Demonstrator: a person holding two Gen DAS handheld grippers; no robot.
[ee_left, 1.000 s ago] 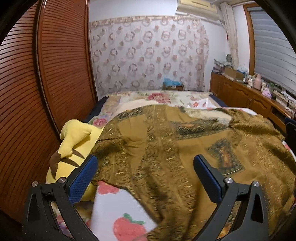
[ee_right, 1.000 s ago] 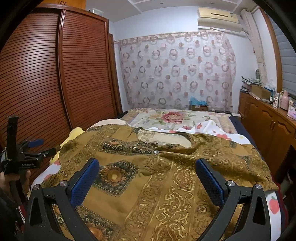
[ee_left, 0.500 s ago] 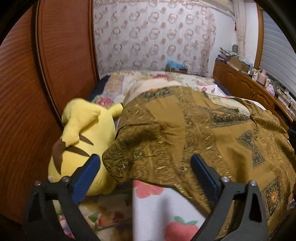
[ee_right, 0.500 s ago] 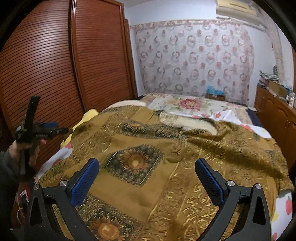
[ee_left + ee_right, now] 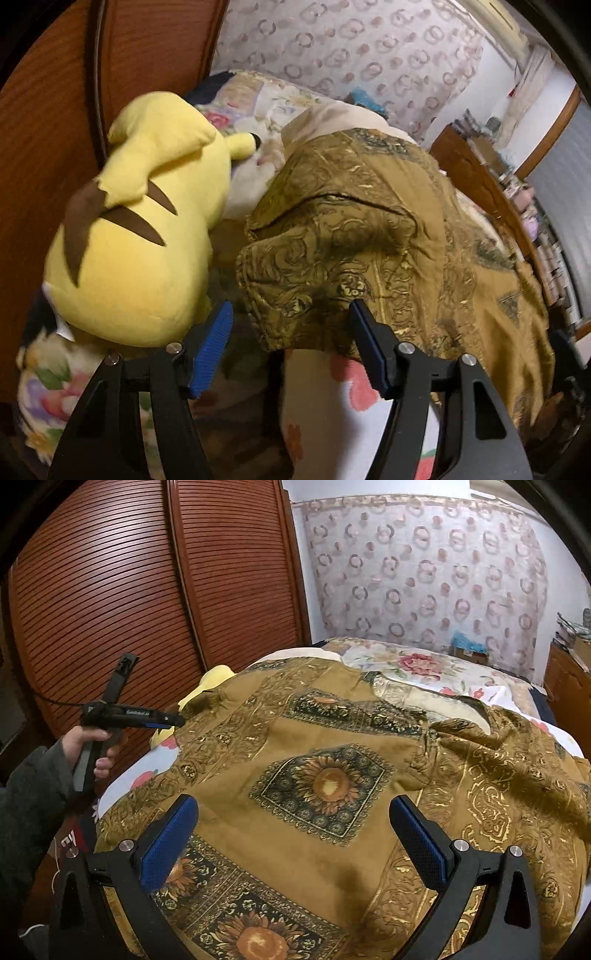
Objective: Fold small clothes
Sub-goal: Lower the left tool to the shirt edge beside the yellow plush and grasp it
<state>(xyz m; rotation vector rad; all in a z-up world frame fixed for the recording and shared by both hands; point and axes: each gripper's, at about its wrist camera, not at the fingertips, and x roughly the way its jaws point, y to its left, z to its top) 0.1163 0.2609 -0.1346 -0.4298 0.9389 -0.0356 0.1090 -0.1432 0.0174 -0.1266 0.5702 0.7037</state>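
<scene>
Floral bed (image 5: 424, 668), ochre sunflower-print garment (image 5: 332, 782) spread rumpled, left gripper (image 5: 291, 332) closing around its corner, right gripper (image 5: 295, 834) agape.

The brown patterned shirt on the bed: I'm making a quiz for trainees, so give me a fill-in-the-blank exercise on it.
1. The brown shirt bears printed ____ in dark squares.
2. Beside its sleeve lies a plush toy coloured ____.
3. The left tool has its sleeve end between ____ pads, not yet pinched.
4. The right tool holds ____.

Missing words: sunflowers; yellow; blue; nothing
</scene>
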